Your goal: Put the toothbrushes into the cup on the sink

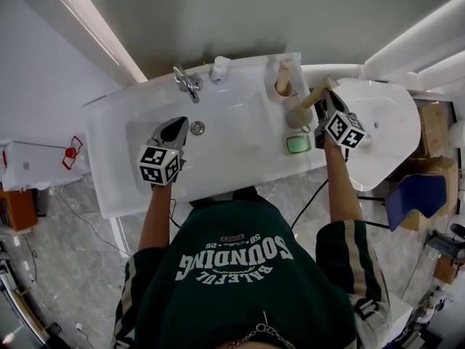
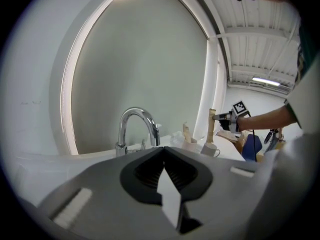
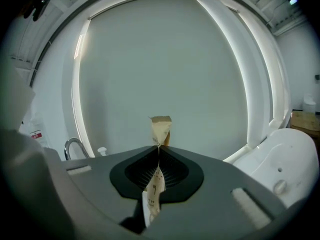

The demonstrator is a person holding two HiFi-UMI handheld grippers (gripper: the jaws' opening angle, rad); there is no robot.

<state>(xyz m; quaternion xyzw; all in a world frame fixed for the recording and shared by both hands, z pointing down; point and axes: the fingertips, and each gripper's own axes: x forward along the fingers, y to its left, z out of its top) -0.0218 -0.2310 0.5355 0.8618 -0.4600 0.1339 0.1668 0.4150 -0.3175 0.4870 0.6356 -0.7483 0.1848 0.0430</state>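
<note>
On the white sink [image 1: 240, 155], right of the basin, stand two cups. A toothbrush stands in the far pale cup [image 1: 285, 91]; the nearer grey cup [image 1: 297, 116] is beside it. My right gripper [image 1: 323, 105] is shut on a paper-wrapped toothbrush [image 1: 311, 99], whose far end reaches over the grey cup. In the right gripper view the wrapped toothbrush [image 3: 161, 128] sticks out past the closed jaws of that gripper [image 3: 158, 146]. My left gripper [image 1: 174, 127] hangs over the basin, shut, with nothing showing beyond its tips [image 2: 162, 149]. The left gripper view shows the cups [image 2: 210, 149] and the held toothbrush [image 2: 212, 126] to the right.
A chrome faucet [image 1: 187, 82] and a soap dispenser [image 1: 219, 67] stand at the sink's back edge. A green soap dish [image 1: 298, 144] lies near the front right. A white rounded fixture [image 1: 381, 118] adjoins the sink; cardboard boxes [image 1: 436, 122] and a blue seat [image 1: 414, 195] stand beyond it.
</note>
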